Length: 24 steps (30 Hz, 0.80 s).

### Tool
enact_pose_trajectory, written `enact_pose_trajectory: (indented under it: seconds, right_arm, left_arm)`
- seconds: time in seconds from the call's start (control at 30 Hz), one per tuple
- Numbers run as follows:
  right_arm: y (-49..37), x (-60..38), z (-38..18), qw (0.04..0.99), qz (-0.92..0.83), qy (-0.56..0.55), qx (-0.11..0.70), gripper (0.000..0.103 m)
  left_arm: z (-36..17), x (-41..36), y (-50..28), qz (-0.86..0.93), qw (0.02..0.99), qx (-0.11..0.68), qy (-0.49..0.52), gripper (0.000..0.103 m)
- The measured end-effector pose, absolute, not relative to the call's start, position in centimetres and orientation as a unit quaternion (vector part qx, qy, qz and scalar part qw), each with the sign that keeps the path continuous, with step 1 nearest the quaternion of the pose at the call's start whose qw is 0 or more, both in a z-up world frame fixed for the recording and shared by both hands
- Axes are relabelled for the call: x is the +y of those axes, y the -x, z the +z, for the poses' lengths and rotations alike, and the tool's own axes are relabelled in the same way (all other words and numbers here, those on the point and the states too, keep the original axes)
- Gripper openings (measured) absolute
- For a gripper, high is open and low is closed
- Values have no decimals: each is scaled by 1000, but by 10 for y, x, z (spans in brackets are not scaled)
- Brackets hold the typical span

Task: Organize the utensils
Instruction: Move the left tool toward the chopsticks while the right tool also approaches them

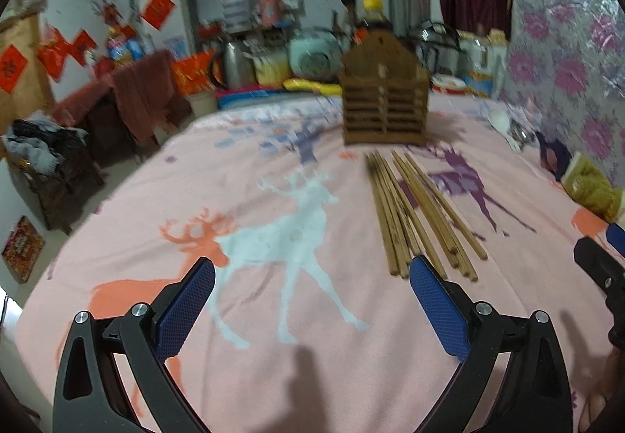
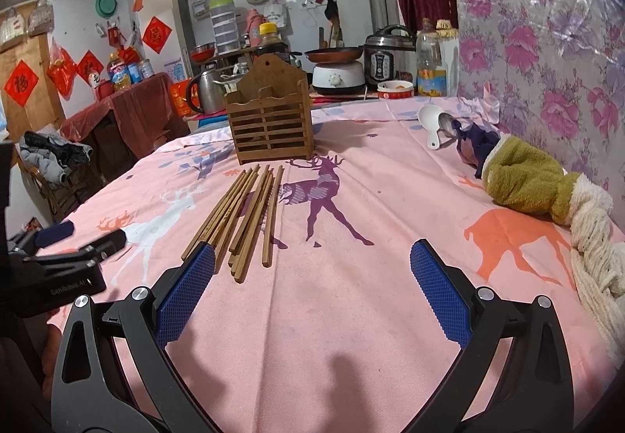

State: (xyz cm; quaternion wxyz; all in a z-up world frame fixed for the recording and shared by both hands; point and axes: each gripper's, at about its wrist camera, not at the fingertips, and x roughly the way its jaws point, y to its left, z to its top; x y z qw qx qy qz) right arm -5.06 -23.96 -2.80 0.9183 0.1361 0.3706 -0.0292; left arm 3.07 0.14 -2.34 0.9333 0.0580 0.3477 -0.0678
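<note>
Pink deer-print cloth (image 2: 351, 296); slim wooden chopsticks (image 2: 250, 214); slatted wooden holder (image 2: 269, 124).

I'm looking into a lived-in home, probably its kitchen-dining corner; a rice cooker (image 2: 388, 54), kettle (image 2: 205, 91) and oil bottle (image 2: 431, 63) crowd the back; red paper charms (image 2: 157, 33) dot the wall; a deer-print cloth (image 2: 351, 296) covers the table.

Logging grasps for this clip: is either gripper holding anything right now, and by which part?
Nothing is held. The left gripper and the right gripper are both open and empty above the tablecloth; the chopsticks lie loose before the wooden holder.
</note>
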Motion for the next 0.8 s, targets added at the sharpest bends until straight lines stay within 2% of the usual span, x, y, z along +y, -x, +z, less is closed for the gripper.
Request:
enact_pose_trajectory:
  seconds: [0.03,0.13,0.27,0.47,0.63,0.8]
  right_arm:
    - [49,-244,-26,913,-28,-149,378,97]
    - [51,-250,-24,931,-30,-146,333,97]
    - [39,-266,-26,926,-28,-188,326,97]
    - [-11,-279,-8,901,-39,-181,391,97]
    - [-39,-263,-29,897,-42,-139,418,97]
    - [-49,-269,-52,879,-31,-149,452,97]
  left_arm:
    - [-25,1,-35,-80,928,360,-52,98]
    - [-31,3,-45,-103,913,393,-29,98]
    - [-49,10,-78,-114,872,477,-13,98]
    - [-37,10,-114,-124,853,506,10,97]
    - [-53,-7,-131,-128,841,526,14,97]
    - [-68,-5,-139,-125,827,547,13,97]
